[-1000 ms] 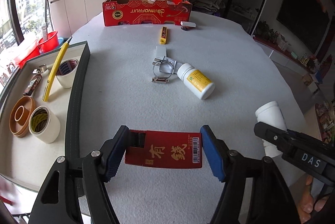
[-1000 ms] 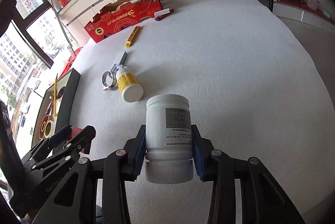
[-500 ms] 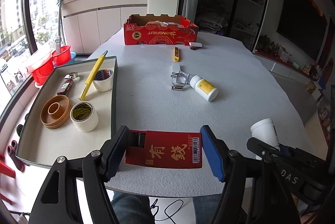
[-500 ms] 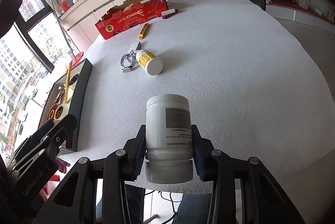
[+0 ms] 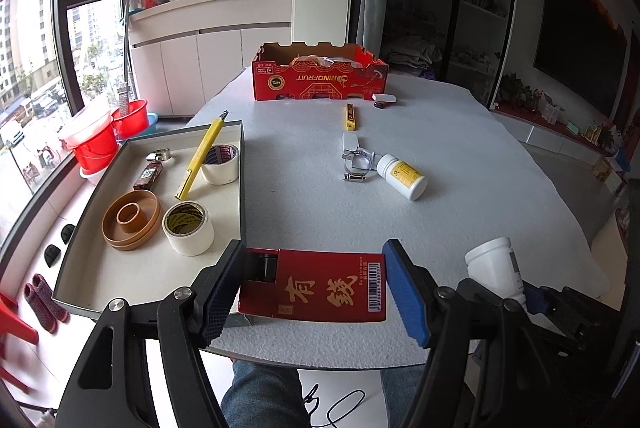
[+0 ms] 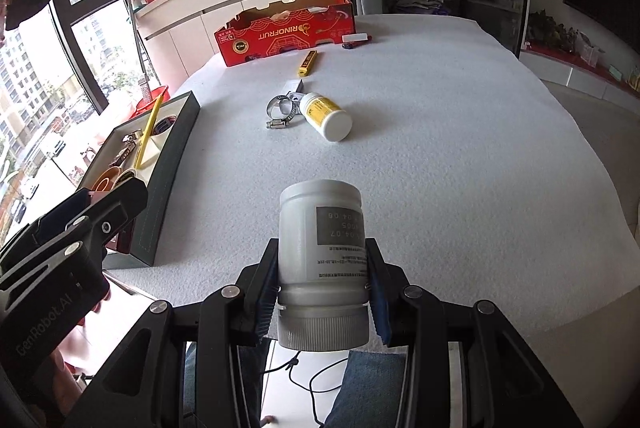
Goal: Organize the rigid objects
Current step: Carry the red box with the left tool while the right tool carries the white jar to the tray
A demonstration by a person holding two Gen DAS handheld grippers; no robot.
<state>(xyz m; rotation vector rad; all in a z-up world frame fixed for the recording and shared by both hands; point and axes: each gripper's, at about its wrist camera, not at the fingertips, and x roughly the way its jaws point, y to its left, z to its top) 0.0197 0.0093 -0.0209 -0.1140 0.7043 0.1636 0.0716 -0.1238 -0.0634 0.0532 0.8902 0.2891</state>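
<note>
My left gripper [image 5: 314, 288] is shut on a flat red box [image 5: 316, 286] with gold characters, held above the near table edge beside the grey tray [image 5: 156, 284]. My right gripper [image 6: 322, 292] is shut on a white plastic jar [image 6: 320, 240], cap toward the camera, lifted over the table's near edge. That jar [image 5: 496, 268] also shows at the right of the left wrist view. On the table lie a white bottle with a yellow label [image 5: 402, 176], metal hose clamps [image 5: 356, 164] and a yellow utility knife [image 5: 351, 116].
The tray holds two tape rolls [image 5: 188, 228], a brown ring [image 5: 130, 218], a yellow pen [image 5: 202, 154] and a small dark item [image 5: 150, 174]. A red cardboard box [image 5: 318, 74] stands at the far edge. A person's jeans [image 5: 260, 396] show below the table.
Both grippers have pulled back toward the near table edge and tilted up, each keeping its object. More of the tray, the room and the person's legs have come into view.
</note>
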